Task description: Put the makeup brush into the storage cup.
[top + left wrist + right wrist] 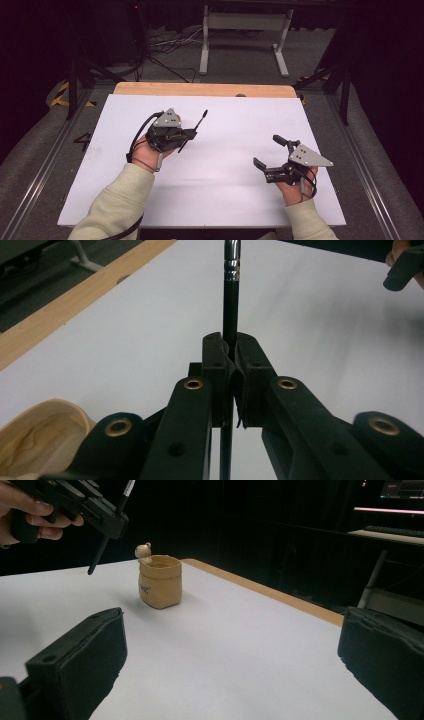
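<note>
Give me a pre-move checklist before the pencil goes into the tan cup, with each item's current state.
1. Left gripper clamped on the black pencil: ok, jaws shut around its shaft.
2. Pencil clear of the table: ok, held in the air.
3. Tan cup upright with its mouth open: ok.
4. Pencil centred over the cup: not ok, it hangs off to one side in the right gripper view.
5. Right gripper empty and apart from the cup: ok, jaws wide open.
6. Room inside the cup: cannot tell.
</note>
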{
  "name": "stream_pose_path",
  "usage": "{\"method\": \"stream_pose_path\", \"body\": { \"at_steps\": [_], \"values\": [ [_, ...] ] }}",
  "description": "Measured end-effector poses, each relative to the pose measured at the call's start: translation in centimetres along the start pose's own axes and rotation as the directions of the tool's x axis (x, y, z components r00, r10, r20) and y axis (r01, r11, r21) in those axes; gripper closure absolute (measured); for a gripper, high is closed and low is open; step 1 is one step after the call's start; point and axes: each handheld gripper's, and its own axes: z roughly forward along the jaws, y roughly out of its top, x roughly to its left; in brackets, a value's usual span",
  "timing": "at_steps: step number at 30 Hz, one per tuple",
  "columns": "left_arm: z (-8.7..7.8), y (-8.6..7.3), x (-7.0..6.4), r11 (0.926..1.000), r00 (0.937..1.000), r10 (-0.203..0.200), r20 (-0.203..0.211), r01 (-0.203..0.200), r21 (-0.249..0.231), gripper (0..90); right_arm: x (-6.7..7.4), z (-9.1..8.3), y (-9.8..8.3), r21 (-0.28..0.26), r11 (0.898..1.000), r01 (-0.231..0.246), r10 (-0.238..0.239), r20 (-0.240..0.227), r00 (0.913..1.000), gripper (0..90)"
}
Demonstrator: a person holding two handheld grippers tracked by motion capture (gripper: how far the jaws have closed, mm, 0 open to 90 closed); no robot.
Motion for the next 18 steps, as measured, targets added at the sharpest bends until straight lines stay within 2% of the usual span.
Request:
{"method": "stream_pose_path", "body": {
  "at_steps": [9,13,18],
  "values": [
    [0.0,1.0,1.0,0.9994,0.9996,-0.012,-0.025,0.011,-0.033,84.8,-0.5,-0.6,-0.8,-0.008,1.0,-0.017,0.017,0.016,0.9997,0.0],
    [-0.1,1.4,1.3,0.999,0.9981,-0.003,-0.062,0.0,-0.045,84.8,-0.5,-0.8,-0.9,-0.012,1.0,-0.028,0.028,0.016,0.9995,0.0],
    [0.2,1.5,1.8,0.9978,0.995,-0.023,-0.098,0.016,-0.064,84.7,-0.3,-0.9,-0.8,-0.011,1.0,-0.015,0.015,0.01,0.9998,0.0]
  ]
}}
